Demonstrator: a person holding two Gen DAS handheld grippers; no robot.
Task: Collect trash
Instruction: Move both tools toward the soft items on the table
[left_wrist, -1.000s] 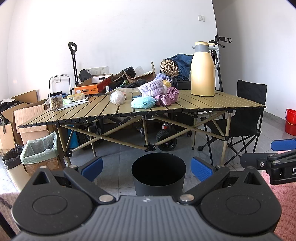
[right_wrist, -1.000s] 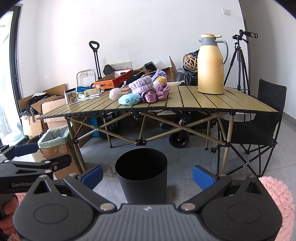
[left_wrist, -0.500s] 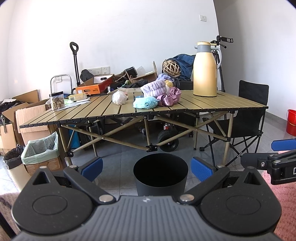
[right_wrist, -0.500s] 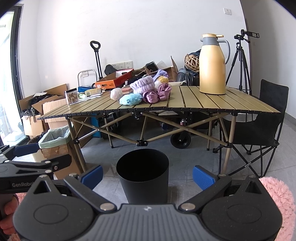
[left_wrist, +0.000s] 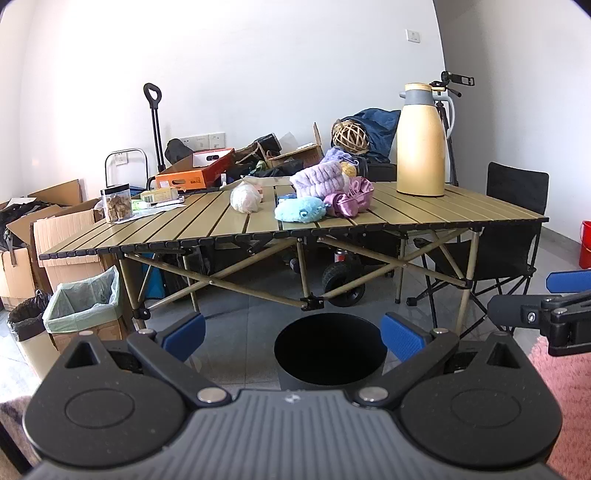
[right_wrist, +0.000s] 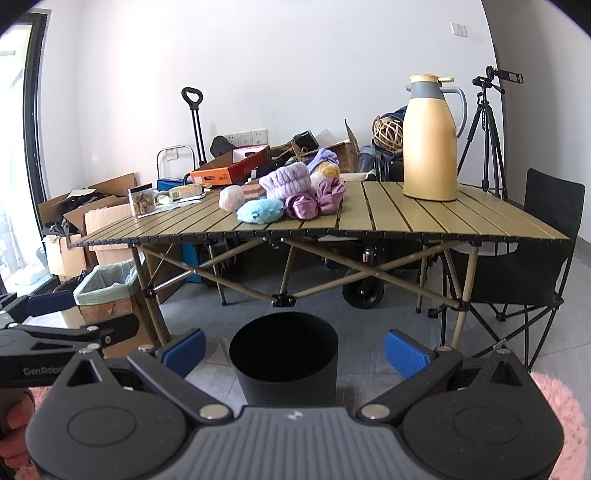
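Over the last second I have drifted both views a touch closer and higher, so the slatted folding camp surface (left_wrist: 413, 218) sits slightly lower in frame than before; nothing has been picked up, so I judge the collecting has not begun. My left tongs (left_wrist: 293, 334) are spread wide with nothing between the blue pads, and my right tongs (right_wrist: 293, 347) are equally wide and empty. The round black waste bin (left_wrist: 328, 350) stands on the grey tiled floor at lower centre of both views, in front of the surface and well apart from anything on it. The likeliest trash, to my eye, is the crumpled white plastic bag (left_wrist: 244, 198) left of centre, just beside a pale blue plush toy (left_wrist: 300, 209), shiny purple fabric bundles (left_wrist: 349, 201) and a lilac fluffy headband (left_wrist: 317, 181). A tall yellow thermos jug (left_wrist: 421, 144) stands upright at the right. Cardboard boxes crowd the left wall; a black folding chair (right_wrist: 535, 243) sits at the right edge.
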